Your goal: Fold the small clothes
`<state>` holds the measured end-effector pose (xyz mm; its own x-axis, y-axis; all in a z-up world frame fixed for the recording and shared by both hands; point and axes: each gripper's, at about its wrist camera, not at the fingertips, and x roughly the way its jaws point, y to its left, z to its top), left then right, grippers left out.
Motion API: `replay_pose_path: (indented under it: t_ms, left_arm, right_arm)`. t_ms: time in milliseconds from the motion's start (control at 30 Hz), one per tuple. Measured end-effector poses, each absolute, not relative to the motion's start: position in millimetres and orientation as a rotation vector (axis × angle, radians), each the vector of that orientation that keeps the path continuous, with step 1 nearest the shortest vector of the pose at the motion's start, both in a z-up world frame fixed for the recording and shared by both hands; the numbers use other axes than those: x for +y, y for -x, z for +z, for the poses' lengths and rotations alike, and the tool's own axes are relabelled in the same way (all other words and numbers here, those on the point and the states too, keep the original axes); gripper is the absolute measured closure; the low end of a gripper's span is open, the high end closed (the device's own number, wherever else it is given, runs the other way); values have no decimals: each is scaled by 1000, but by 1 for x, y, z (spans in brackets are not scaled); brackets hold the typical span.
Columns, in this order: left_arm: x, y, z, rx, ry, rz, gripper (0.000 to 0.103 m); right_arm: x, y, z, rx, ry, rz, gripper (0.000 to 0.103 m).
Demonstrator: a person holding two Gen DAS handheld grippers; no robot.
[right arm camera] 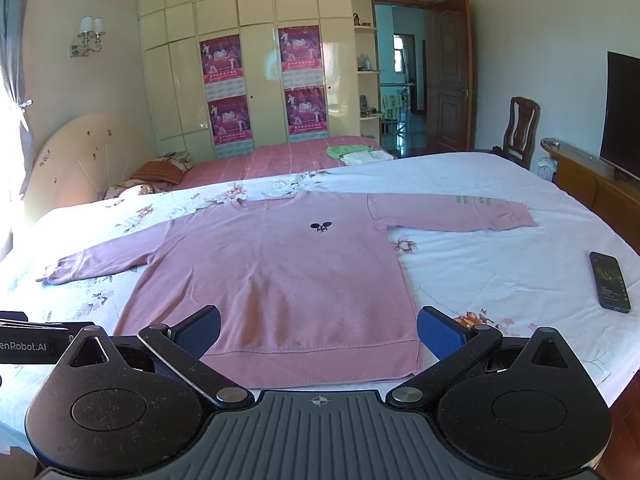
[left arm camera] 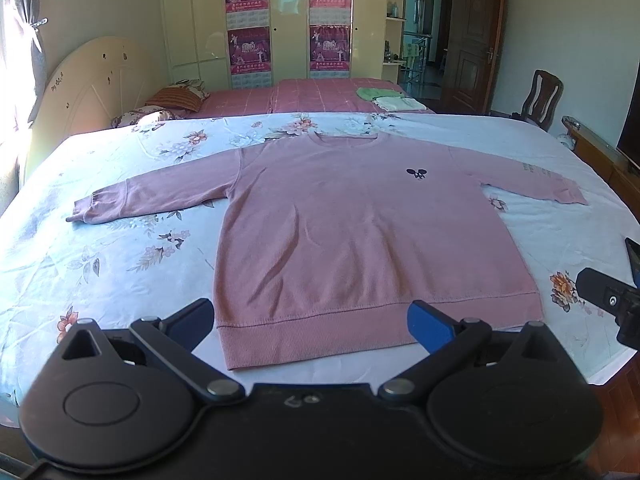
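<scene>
Bed (right arm camera: 480, 264): phone (right arm camera: 609, 282) (apparently face-up) beside sweater (right arm camera: 280, 280).

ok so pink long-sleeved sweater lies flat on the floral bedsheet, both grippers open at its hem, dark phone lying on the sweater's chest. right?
Not quite. The dark phone lies on the floral bedsheet, clear of the pink long-sleeved sweater, as the right wrist view shows. The rest holds: sweater flat, left gripper and right gripper open at its hem.
</scene>
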<state>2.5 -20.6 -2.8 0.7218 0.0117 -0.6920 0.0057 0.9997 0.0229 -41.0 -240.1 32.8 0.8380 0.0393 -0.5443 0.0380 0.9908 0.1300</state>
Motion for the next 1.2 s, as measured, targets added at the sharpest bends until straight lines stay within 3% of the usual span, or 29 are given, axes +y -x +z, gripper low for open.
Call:
replay_pose_path:
  t_ms: [1200]
  left_arm:
    - [-2, -45, -10, 784, 26, 6, 0]
  right_arm:
    - [-242, 4, 28, 597, -134, -16, 0]
